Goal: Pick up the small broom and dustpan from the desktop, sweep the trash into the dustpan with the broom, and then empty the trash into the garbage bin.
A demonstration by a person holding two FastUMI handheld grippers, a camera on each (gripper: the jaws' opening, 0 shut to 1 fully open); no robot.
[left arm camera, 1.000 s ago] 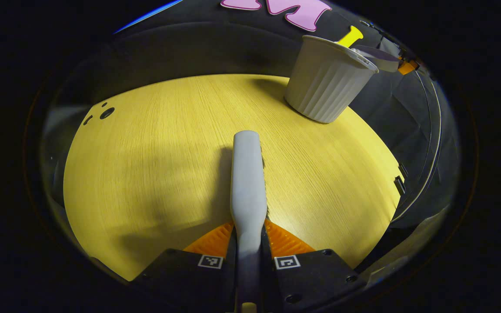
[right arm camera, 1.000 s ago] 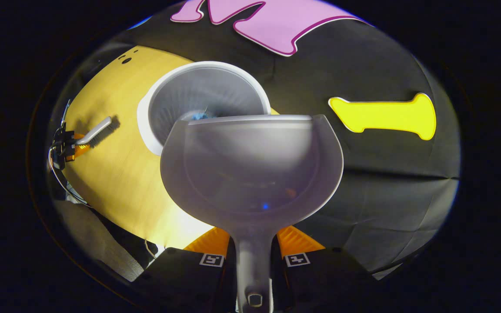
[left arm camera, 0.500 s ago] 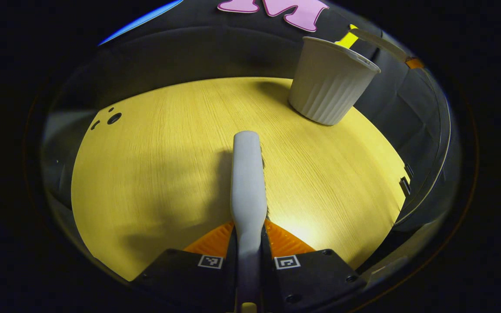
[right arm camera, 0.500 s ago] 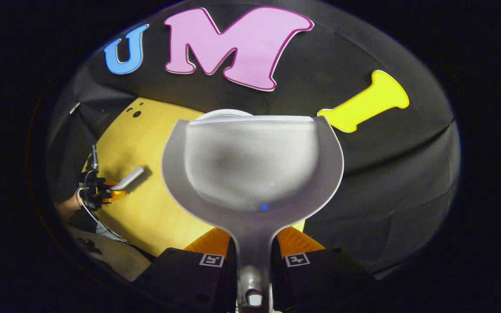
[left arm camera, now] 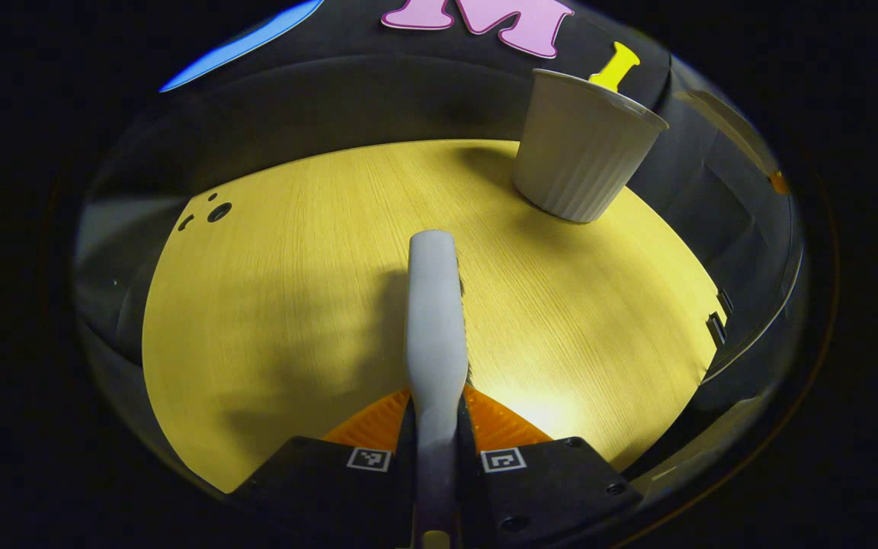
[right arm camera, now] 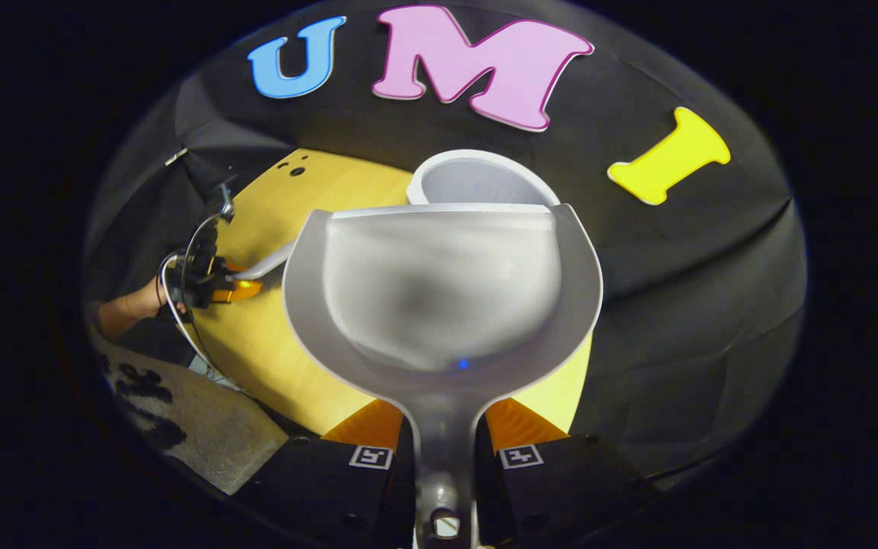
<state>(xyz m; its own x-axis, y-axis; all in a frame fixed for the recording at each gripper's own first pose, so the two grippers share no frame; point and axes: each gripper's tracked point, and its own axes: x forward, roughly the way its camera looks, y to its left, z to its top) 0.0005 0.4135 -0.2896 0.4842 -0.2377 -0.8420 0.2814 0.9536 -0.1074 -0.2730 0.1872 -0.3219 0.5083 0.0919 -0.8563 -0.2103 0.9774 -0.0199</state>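
Note:
My left gripper (left arm camera: 436, 415) is shut on the handle of the small grey broom (left arm camera: 434, 320), which points forward just above the wooden desktop (left arm camera: 294, 290). The ribbed white garbage bin (left arm camera: 580, 149) stands at the far right of the desk. In the right gripper view my right gripper (right arm camera: 443, 427) is shut on the handle of the grey dustpan (right arm camera: 443, 290), held level and raised, its pan looking empty. The bin's open rim (right arm camera: 477, 171) peeks out just behind the pan. The left gripper (right arm camera: 237, 286) with the broom (right arm camera: 267, 264) and a hand shows at the left.
The desk's right edge (left arm camera: 706, 328) and front edge border dark booth cloth. Two small holes (left arm camera: 214, 212) mark the far left of the desktop. A patterned floor mat (right arm camera: 195, 415) lies below the desk at the lower left of the right gripper view.
The dustpan has tilted back from over the bin's mouth to level and drawn away from the bin. The left gripper with the broom shifted only slightly.

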